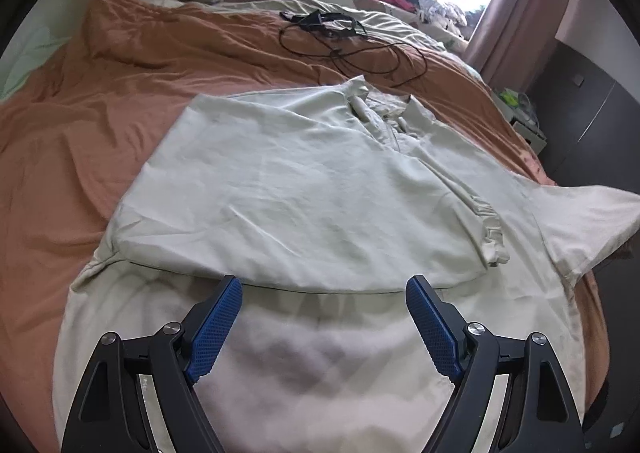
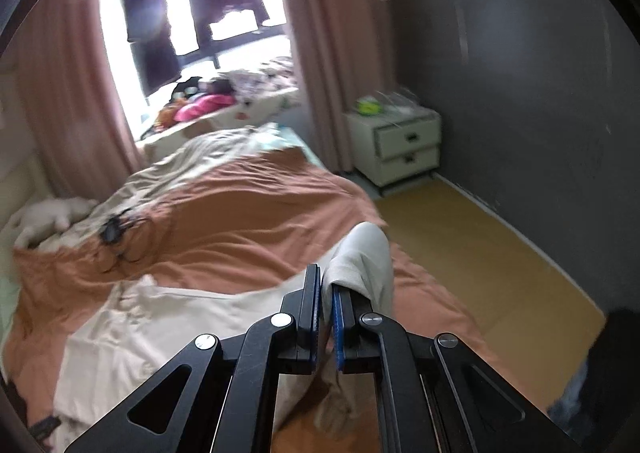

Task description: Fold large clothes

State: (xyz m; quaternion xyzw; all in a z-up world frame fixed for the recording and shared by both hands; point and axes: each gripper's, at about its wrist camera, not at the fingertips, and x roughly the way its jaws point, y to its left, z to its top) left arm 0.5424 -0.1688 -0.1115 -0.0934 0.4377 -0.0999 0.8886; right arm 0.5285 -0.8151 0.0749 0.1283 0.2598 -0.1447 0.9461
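Left gripper (image 1: 322, 285): blue-padded jaws spread wide, empty, poised above the near part of the garment. Right gripper (image 2: 326, 285): jaws pressed together on a lifted fold of the pale garment (image 1: 304, 189), raised off the bed at its right edge. Garment: cream, large, spread on the orange bedspread (image 1: 120, 101), one side folded over. Black cable (image 1: 344, 41): coiled beyond it. White nightstand (image 2: 396, 141): beside bed.

The shirt (image 1: 304, 189) is big, pale and soft, and it lies spread out just ahead of the open left gripper (image 1: 322, 291). One side is folded over the middle. The right gripper (image 2: 326, 285) pinches its sleeve (image 2: 362, 257), which sticks up.
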